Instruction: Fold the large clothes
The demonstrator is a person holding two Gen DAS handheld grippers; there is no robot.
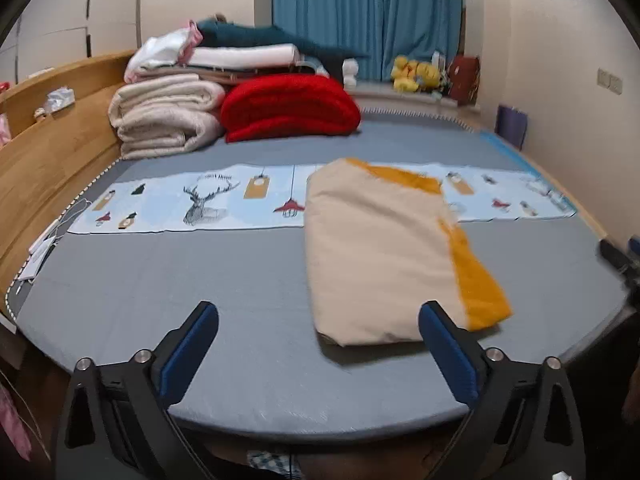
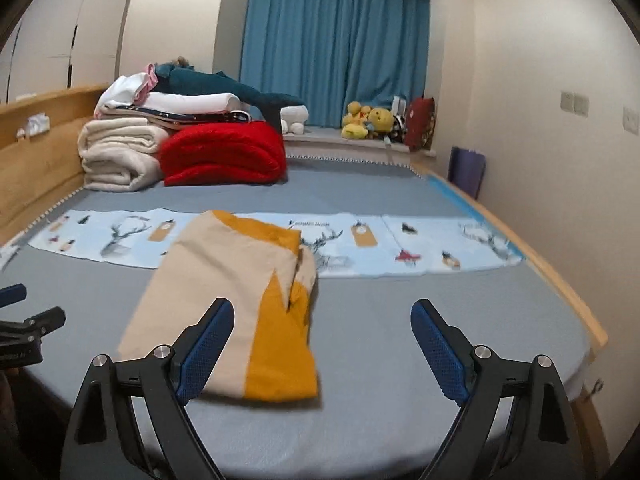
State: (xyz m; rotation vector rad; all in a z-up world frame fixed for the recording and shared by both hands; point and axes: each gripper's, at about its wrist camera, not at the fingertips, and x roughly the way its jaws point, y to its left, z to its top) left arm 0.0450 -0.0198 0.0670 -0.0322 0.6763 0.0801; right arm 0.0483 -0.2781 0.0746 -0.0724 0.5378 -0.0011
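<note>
Neatly folded beige-and-yellow garment [image 1: 380, 256] between two wide-spread tools.

both views look from low over the near edge of the bed [image 1: 160, 280] toward the blue curtain [image 1: 360, 12] at the far wall. the left wrist view sits further left, with the folded cloth [image 1: 372, 256] right of centre; the right wrist view has that cloth [image 2: 224, 292] left of centre. both share the bedding pile [image 2: 180, 140] and patterned strip [image 2: 420, 240].
</note>
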